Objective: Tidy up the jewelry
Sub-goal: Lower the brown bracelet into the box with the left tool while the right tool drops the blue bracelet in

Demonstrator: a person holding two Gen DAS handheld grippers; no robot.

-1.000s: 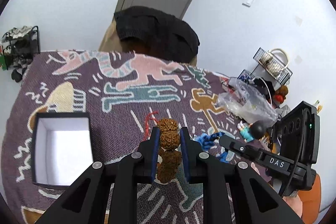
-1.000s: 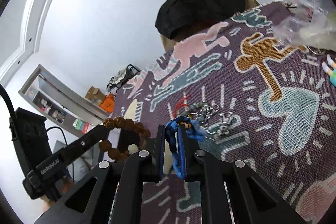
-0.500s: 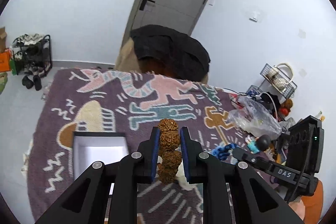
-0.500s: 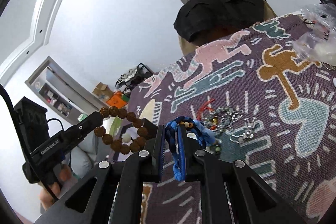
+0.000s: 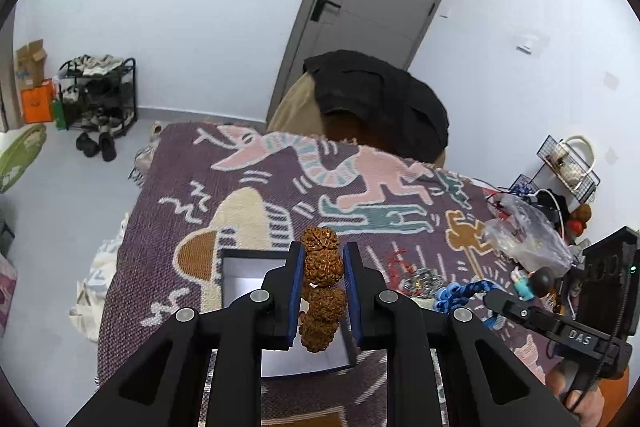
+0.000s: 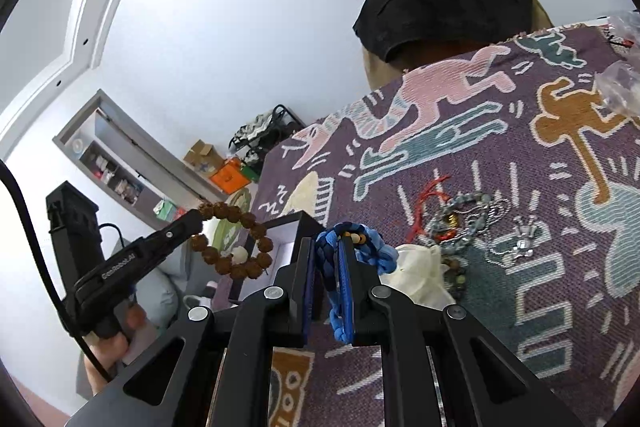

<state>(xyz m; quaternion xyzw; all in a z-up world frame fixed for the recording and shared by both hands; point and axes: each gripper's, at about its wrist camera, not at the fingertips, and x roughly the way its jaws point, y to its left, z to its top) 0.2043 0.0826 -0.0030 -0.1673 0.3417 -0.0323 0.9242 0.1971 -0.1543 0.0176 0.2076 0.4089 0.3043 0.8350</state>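
The left gripper (image 5: 322,267) pinches a bracelet of knobbly brown seed beads (image 5: 321,269) between its blue pads, the loop hanging in the air over the open box (image 5: 240,273). The right gripper (image 6: 325,263) is pressed together on a braided blue cord bracelet (image 6: 352,239), held clear of the cloth. The step in hand looks like carrying each piece to the box. The next move calls for lowering the bead loop inside the box walls before the pads part, so the stiff ring drops flat rather than catching the rim; the blue cord is soft and may cling to a pad.

The box is square, dark outside with a smooth white lining, and sits on a woven purple throw (image 5: 180,187) patterned with cartoon figures. Further right on the cloth lies the unsorted heap of jewelry (image 6: 460,223): a red cord, grey-green beads, a silvery chain and charm, beside a cream pouch (image 6: 416,267). Beyond, a crinkled clear plastic bag (image 5: 528,239).
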